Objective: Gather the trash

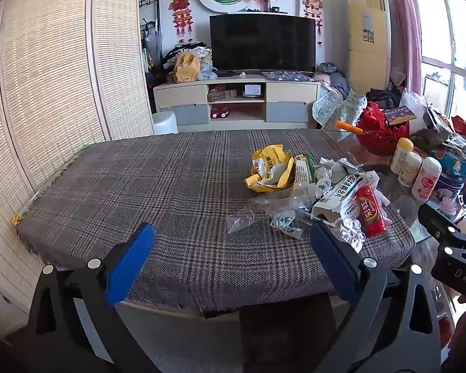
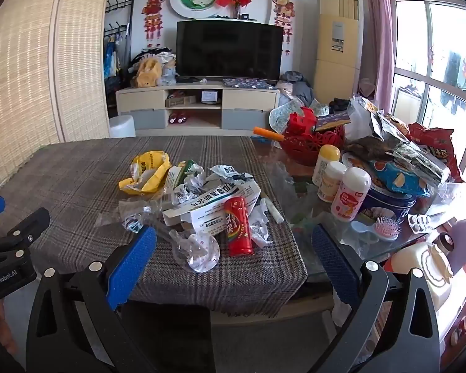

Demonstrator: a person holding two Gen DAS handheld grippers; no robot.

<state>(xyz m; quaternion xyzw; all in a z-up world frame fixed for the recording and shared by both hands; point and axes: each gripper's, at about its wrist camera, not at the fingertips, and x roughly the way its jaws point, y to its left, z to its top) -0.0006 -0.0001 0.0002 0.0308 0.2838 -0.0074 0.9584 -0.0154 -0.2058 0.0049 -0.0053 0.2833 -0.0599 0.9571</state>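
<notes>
From the left wrist, our left tool (image 1: 231,250) hangs with its jaws apart and empty; the trash (image 1: 307,192) lies uncollected on the plaid-covered surface (image 1: 139,186), a television (image 1: 262,45) behind.

From the right wrist, our right tool (image 2: 233,248) is likewise spread and empty above the heap, bottles (image 2: 341,186) beside it.

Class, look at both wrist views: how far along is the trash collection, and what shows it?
Done: nothing visibly; no bin or bag shows. In hand: nothing; the left gripper and right gripper are open and empty, short of the pile. Left: everything on the plaid cloth, including the yellow wrapper, red candy tube, flattened white carton and clear plastic.
</notes>
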